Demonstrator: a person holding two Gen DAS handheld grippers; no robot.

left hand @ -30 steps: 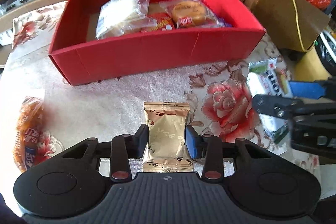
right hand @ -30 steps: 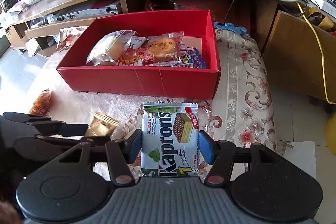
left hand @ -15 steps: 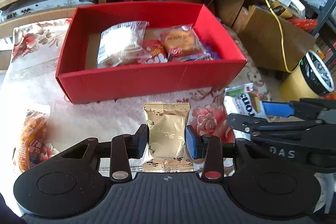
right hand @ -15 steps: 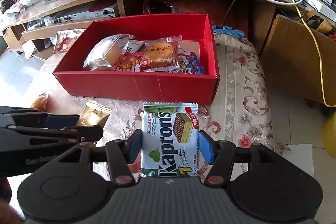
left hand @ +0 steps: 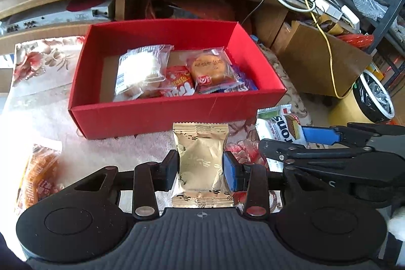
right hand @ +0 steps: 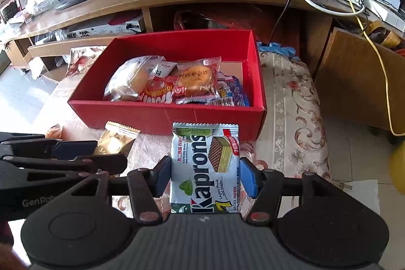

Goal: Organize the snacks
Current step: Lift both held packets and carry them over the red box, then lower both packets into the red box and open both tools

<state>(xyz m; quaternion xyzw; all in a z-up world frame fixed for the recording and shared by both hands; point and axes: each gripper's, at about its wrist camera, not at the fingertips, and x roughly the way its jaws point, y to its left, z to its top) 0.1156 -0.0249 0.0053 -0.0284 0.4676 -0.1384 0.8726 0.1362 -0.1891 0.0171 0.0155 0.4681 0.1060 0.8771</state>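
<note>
Two packets in hand right now: my left gripper [left hand: 201,167] is clamped snug on a gold snack packet [left hand: 200,163], and my right gripper [right hand: 205,175] is pinched on a Kaprons wafer pack [right hand: 205,168], both packs upright between the pads. Just ahead of both sets of jaws sits the red box [right hand: 167,115] on the floral cloth [right hand: 291,123], already holding a few wrapped cakes and snacks, and off to the left of my left jaws an orange packet [left hand: 38,173] lies on the cloth.
</note>
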